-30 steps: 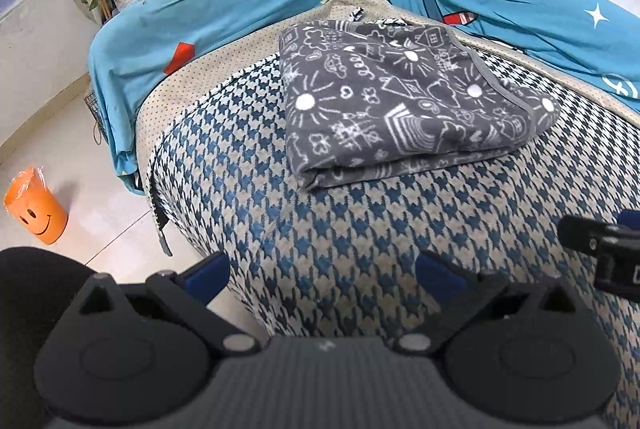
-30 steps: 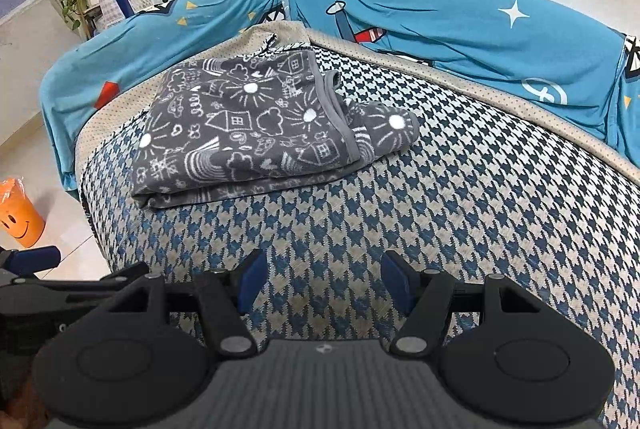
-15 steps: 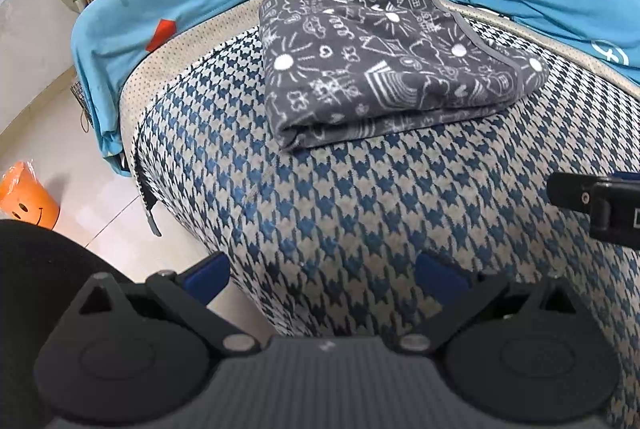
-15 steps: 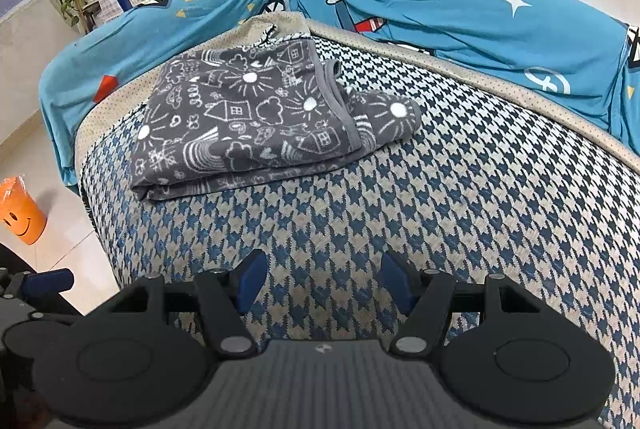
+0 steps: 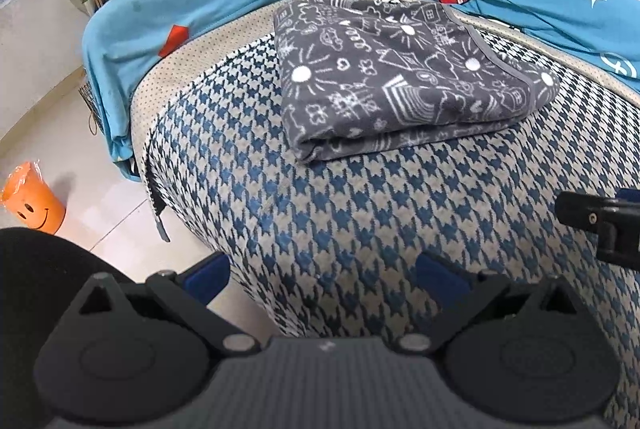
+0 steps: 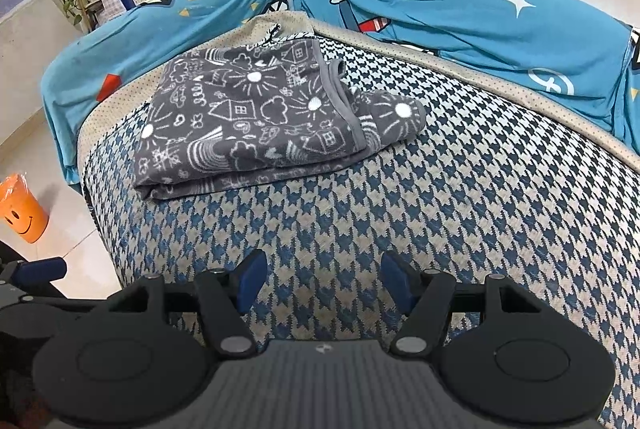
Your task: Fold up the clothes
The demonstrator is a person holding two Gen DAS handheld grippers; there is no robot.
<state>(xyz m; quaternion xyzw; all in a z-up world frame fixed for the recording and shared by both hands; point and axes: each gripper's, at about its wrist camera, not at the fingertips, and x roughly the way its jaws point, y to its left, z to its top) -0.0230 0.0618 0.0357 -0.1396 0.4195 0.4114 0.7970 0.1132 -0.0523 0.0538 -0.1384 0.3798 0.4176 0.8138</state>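
Left wrist view: the folded grey garment, lower in frame than a moment ago, lies on the bed, well beyond both released, empty hand-held grippers; folding appears finished.

Black left gripper and black right gripper (blue-padded fingers) both angled downward, jaws spread apart, holding nothing.
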